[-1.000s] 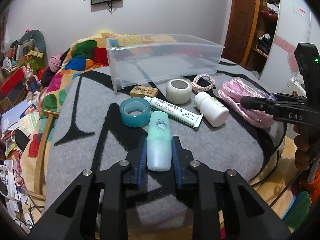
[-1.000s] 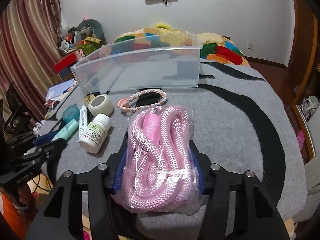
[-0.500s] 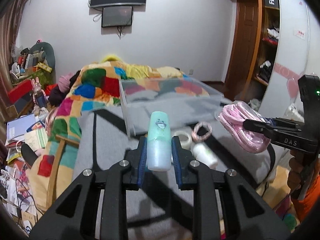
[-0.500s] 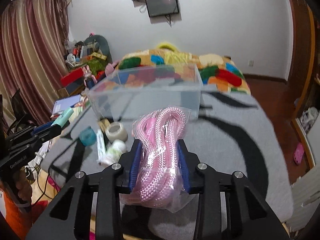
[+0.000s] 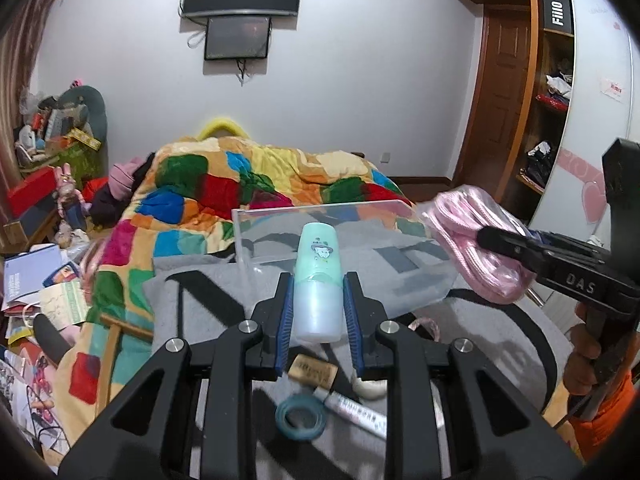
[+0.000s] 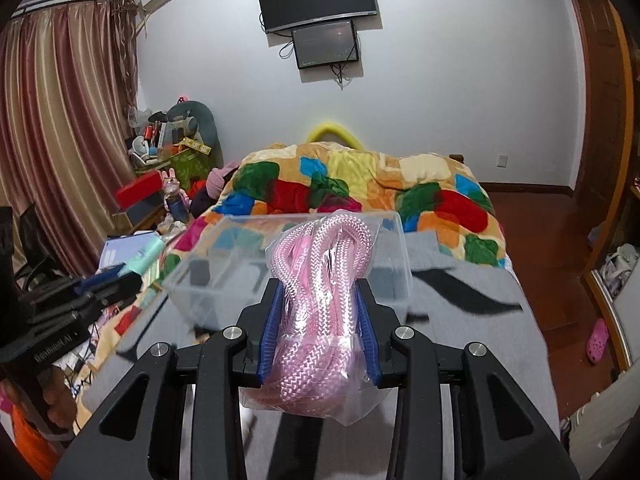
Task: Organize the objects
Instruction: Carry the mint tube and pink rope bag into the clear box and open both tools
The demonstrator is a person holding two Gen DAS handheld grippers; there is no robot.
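Note:
My left gripper [image 5: 318, 306] is shut on a mint-green bottle [image 5: 318, 280] and holds it in the air in front of the clear plastic bin [image 5: 376, 264]. My right gripper [image 6: 318, 316] is shut on a bagged pink rope [image 6: 320, 304] and holds it raised before the same bin [image 6: 224, 276]. The rope [image 5: 476, 248] and right gripper [image 5: 500, 240] also show at the right of the left wrist view. The left gripper [image 6: 116, 280] shows at the left of the right wrist view.
On the grey blanket [image 5: 192, 312] under the left gripper lie a teal tape roll [image 5: 300, 420], a toothpaste tube [image 5: 356, 412], a tan box [image 5: 312, 370] and a white roll [image 5: 368, 388]. A colourful quilt [image 6: 360, 184] lies behind the bin. Clutter fills the floor at left.
Both grippers have risen off the blanket with their objects and moved toward the bin. The remaining items on the blanket now sit low in the left wrist view.

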